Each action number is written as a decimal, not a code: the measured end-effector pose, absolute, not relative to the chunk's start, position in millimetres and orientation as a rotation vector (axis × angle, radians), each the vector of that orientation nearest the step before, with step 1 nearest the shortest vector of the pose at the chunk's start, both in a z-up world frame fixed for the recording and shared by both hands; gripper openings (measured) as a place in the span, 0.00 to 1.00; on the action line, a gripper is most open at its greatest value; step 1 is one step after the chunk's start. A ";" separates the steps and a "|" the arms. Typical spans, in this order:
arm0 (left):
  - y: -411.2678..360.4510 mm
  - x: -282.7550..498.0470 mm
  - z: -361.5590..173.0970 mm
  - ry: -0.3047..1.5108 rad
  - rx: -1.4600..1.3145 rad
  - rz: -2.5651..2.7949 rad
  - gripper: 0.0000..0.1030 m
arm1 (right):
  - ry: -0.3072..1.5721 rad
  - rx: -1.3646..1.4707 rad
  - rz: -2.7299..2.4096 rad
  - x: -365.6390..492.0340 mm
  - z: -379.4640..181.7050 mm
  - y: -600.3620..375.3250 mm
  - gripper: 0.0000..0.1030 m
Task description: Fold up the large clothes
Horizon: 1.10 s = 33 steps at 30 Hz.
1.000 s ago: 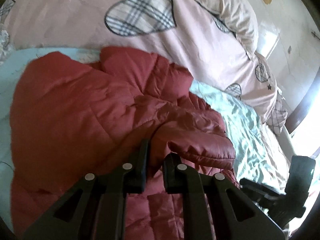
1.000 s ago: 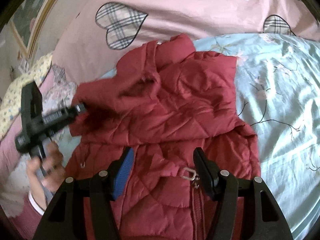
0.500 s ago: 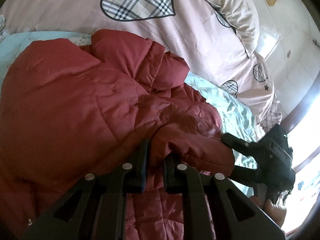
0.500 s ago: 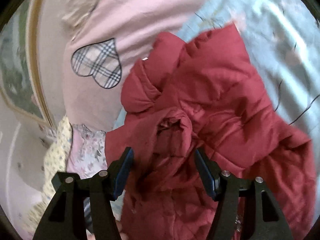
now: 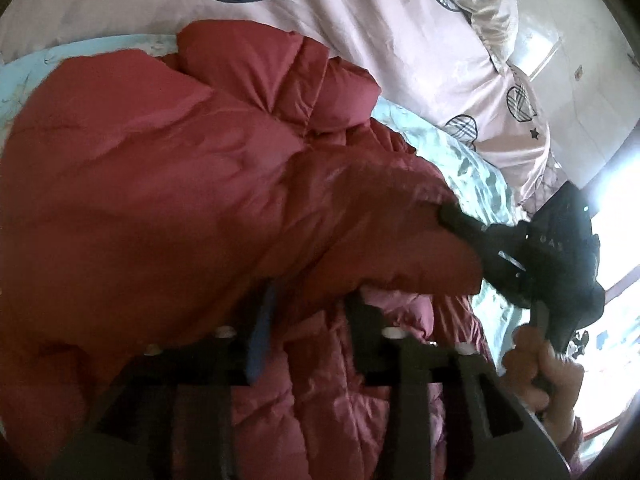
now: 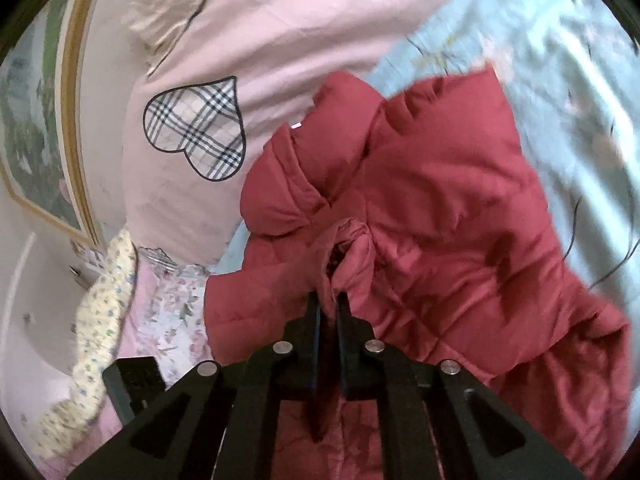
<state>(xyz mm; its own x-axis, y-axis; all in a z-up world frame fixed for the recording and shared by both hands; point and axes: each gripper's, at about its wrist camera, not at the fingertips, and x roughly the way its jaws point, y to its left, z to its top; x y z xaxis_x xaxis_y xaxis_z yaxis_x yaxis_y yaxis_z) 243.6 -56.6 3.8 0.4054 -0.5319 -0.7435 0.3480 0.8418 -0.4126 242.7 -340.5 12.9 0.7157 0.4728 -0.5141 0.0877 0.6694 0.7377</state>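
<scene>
A red padded jacket (image 6: 452,216) lies spread on the bed (image 6: 560,52), over the pale blue sheet and up against a pink quilt (image 6: 280,20) with checked hearts. The step in hand looks like a handover of the sleeve (image 5: 400,248) so it can be folded across the body of the jacket. The right gripper (image 6: 328,312) has just closed its jaws, and they now pinch the cuff end of the sleeve, a fold of red cloth squeezed between them; the left wrist view shows that same gripper biting the sleeve end from the right. The left gripper (image 5: 312,320) has just opened its jaws, which now stand apart under the puffy sleeve, with cloth between them but not pressed. The task seems at an early stage, since the jacket is still bunched and its collar rumpled. Next, the right hand (image 5: 548,368) probably needs to carry the cuff over the chest and lay it flat, while the left gripper draws clear and finds a new hold on the far edge. The slippery fill may let the sleeve slide from a thin pinch.
</scene>
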 end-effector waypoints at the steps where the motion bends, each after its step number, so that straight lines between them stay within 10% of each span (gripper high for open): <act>1: -51.8 241.3 6.2 1.001 -0.201 -0.545 0.65 | 0.750 0.784 0.220 241.2 18.9 -340.2 0.05; 33: -5.5 300.4 -22.0 0.958 -0.048 -0.288 0.52 | 0.630 0.267 -0.045 201.1 63.3 -310.7 0.23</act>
